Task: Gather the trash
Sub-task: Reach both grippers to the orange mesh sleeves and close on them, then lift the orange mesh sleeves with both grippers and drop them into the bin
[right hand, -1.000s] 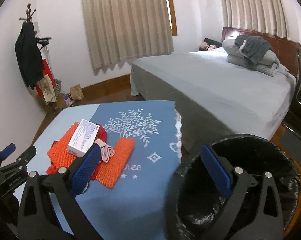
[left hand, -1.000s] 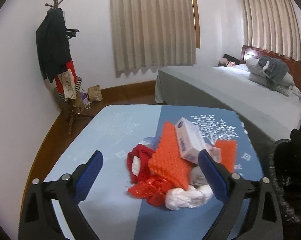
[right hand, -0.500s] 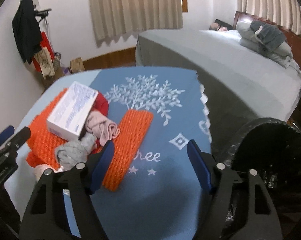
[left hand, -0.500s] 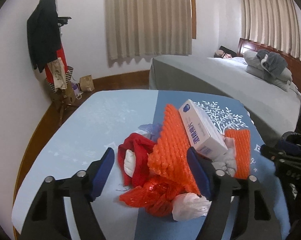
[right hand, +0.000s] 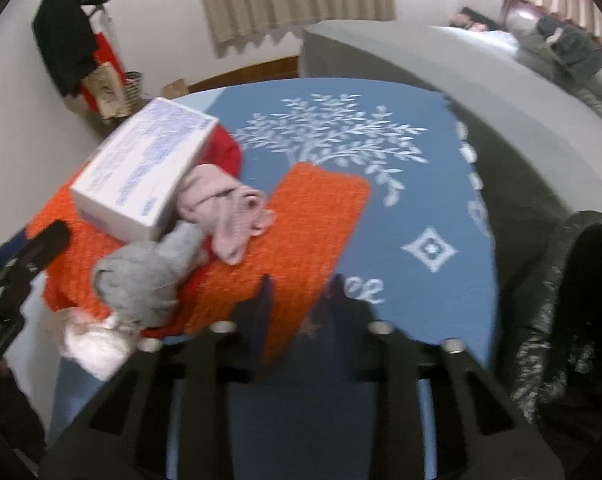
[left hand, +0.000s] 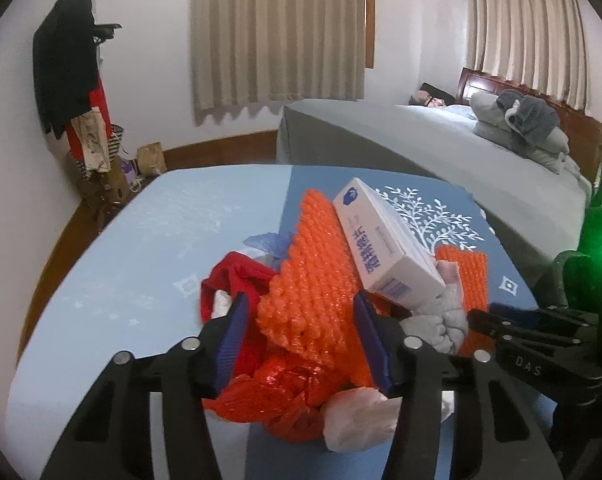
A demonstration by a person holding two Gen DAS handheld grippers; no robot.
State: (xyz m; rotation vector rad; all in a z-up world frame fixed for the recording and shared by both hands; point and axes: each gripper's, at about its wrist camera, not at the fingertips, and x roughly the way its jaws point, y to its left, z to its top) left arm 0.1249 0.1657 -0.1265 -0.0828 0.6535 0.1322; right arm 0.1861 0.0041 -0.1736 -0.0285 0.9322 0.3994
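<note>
Trash (left hand: 325,320) lies in one heap on the blue tablecloth (left hand: 149,240), toward the edge near both grippers. In the heap, a white carton box (left hand: 385,248) leans on a big orange bubble sheet (left hand: 309,292). A second orange strip (right hand: 297,240) lies flat beside it. Grey cloth (right hand: 149,276) and pink cloth (right hand: 229,208) rest between them, partly under the box. Red plastic (left hand: 269,396) and a white crumpled bag (left hand: 357,420) are at the near side, and a red fabric piece (left hand: 233,276) is at the left.

The left gripper (left hand: 301,336) has been closing, and its blue pads stand on both sides of the big orange sheet; whether they already press it I cannot tell. The right gripper (right hand: 297,296) has also just been closing. Its jaws are now narrow, with the near end of the orange strip between them; the picture is blurred, so a firm pinch is not certain.

A bin with a black liner (right hand: 561,300) stands just beside the table at the right. Behind are a grey bed (left hand: 441,148), curtains (left hand: 281,32) and a coat rack (left hand: 73,64) with clothes.
</note>
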